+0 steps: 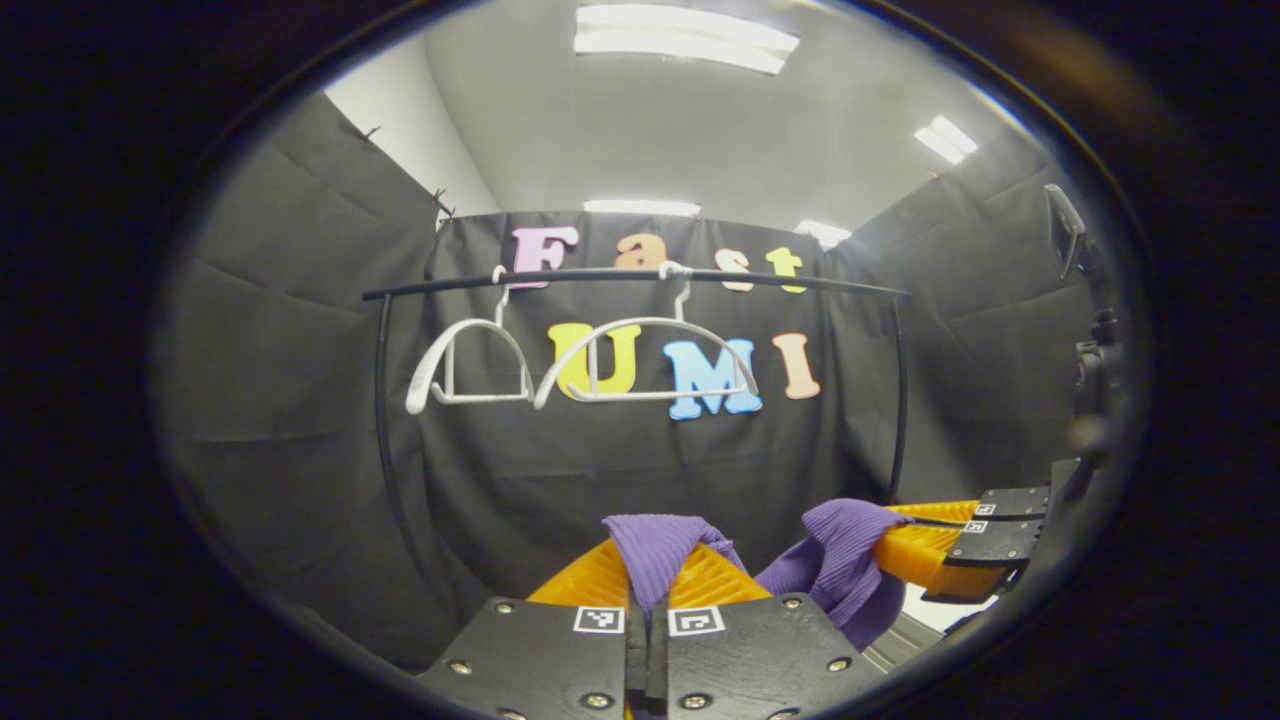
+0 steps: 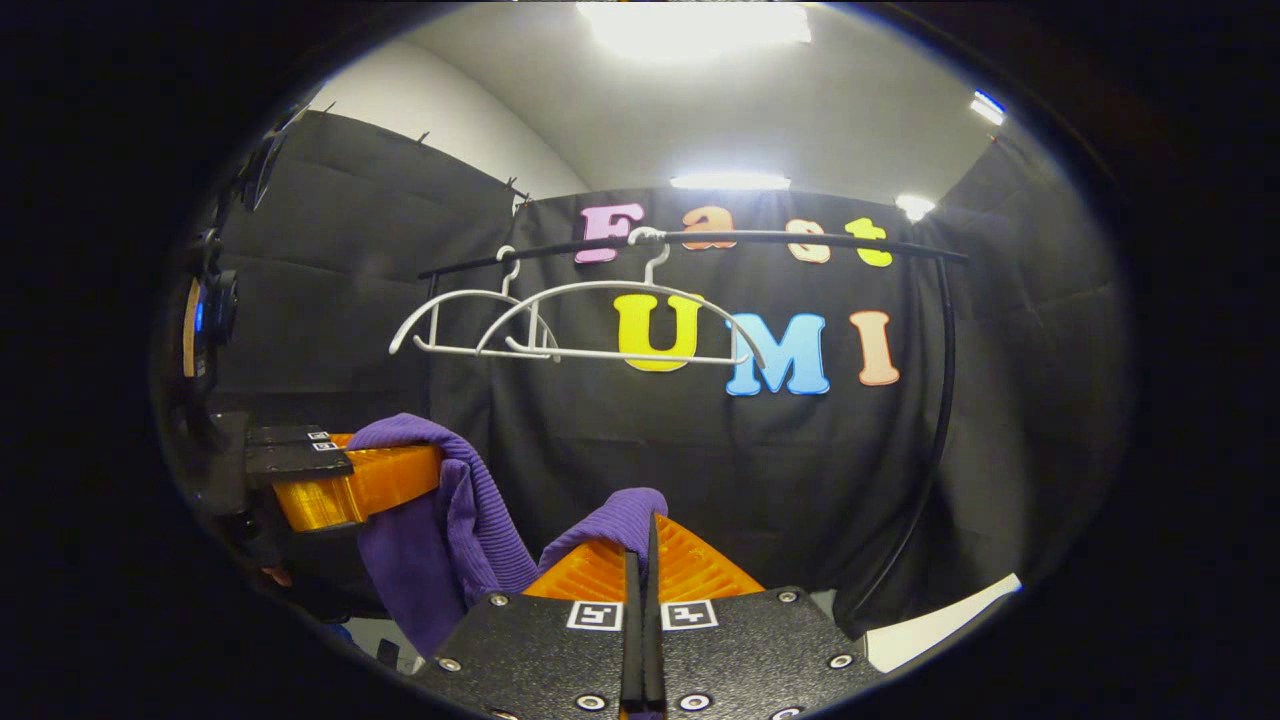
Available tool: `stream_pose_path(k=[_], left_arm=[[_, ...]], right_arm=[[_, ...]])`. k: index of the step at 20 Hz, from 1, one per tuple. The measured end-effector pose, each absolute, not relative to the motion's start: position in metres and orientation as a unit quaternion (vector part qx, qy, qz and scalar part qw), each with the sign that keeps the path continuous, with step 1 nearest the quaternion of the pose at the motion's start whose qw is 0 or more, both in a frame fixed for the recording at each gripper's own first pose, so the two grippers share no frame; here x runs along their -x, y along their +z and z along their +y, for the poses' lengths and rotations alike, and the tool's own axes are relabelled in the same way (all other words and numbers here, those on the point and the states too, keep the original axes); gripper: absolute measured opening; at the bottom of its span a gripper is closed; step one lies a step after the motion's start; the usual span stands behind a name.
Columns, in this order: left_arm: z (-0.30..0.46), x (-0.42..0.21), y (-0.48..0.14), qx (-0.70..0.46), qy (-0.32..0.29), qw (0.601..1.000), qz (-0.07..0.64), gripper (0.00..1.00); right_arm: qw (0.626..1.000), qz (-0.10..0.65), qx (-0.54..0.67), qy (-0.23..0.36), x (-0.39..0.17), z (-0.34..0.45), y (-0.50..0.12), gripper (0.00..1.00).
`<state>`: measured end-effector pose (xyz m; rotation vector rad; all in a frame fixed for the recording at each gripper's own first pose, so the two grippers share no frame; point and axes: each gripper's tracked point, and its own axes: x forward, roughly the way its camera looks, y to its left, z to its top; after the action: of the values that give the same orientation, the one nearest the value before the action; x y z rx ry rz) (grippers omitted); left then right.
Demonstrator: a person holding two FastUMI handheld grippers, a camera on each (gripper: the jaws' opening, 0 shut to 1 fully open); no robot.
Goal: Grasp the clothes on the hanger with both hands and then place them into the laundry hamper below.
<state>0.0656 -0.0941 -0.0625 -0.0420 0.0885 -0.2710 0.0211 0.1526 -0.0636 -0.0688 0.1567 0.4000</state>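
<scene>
Low in the left gripper view, the purple garment (image 1: 845, 575) runs under the left hand-held gripper (image 1: 648, 590), its lower part cut off. In the right gripper view, the garment's hanging end (image 2: 420, 570) drops out of frame.

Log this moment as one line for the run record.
stage: garment off hanger | left claw: shut on purple garment | right claw: shut on purple garment | white hangers: bare on rail | hamper: unseen

Both views face the hanger rail (image 1: 640, 278) from below, side by side.
</scene>
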Motion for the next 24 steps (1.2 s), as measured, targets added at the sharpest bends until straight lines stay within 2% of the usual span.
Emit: stream_pose_path(k=[7,8,9,10,14,15,16,17,19,20,24], left_arm=[[-0.103,-0.066,-0.132,0.033,-0.141,0.984,0.108,0.01],[-0.104,-0.066,-0.139,0.034,-0.142,0.982,0.117,0.05],[-0.104,-0.065,-0.148,0.032,-0.141,0.981,0.127,0.05],[-0.103,-0.066,-0.158,0.032,-0.143,0.980,0.135,0.01],[-0.098,-0.051,-0.204,0.030,-0.143,0.974,0.173,0.01],[-0.097,-0.048,-0.217,0.026,-0.142,0.972,0.185,0.05],[-0.095,-0.044,-0.231,0.023,-0.142,0.970,0.197,0.01],[-0.095,-0.044,-0.245,0.021,-0.142,0.967,0.210,0.05],[-0.096,-0.040,-0.273,0.018,-0.142,0.961,0.238,0.05],[-0.093,-0.039,-0.285,0.016,-0.142,0.958,0.250,0.01],[-0.086,-0.029,-0.324,0.009,-0.135,0.946,0.295,0.01]], right_arm=[[0.968,0.154,0.048,0.193,-0.015,0.144,-0.140,0.00],[0.966,0.165,0.050,0.191,-0.015,0.142,-0.150,0.00],[0.965,0.176,0.051,0.190,-0.013,0.140,-0.161,0.00],[0.963,0.185,0.056,0.189,-0.013,0.139,-0.170,0.00],[0.953,0.225,0.076,0.186,-0.011,0.136,-0.208,0.00],[0.950,0.236,0.079,0.186,-0.009,0.136,-0.218,0.00],[0.947,0.248,0.080,0.187,-0.008,0.137,-0.227,0.00],[0.943,0.262,0.083,0.187,-0.006,0.137,-0.237,0.00],[0.934,0.291,0.084,0.190,0.002,0.138,-0.259,0.00],[0.929,0.304,0.086,0.192,0.006,0.138,-0.269,0.00],[0.913,0.345,0.095,0.194,0.015,0.140,-0.300,0.00]])
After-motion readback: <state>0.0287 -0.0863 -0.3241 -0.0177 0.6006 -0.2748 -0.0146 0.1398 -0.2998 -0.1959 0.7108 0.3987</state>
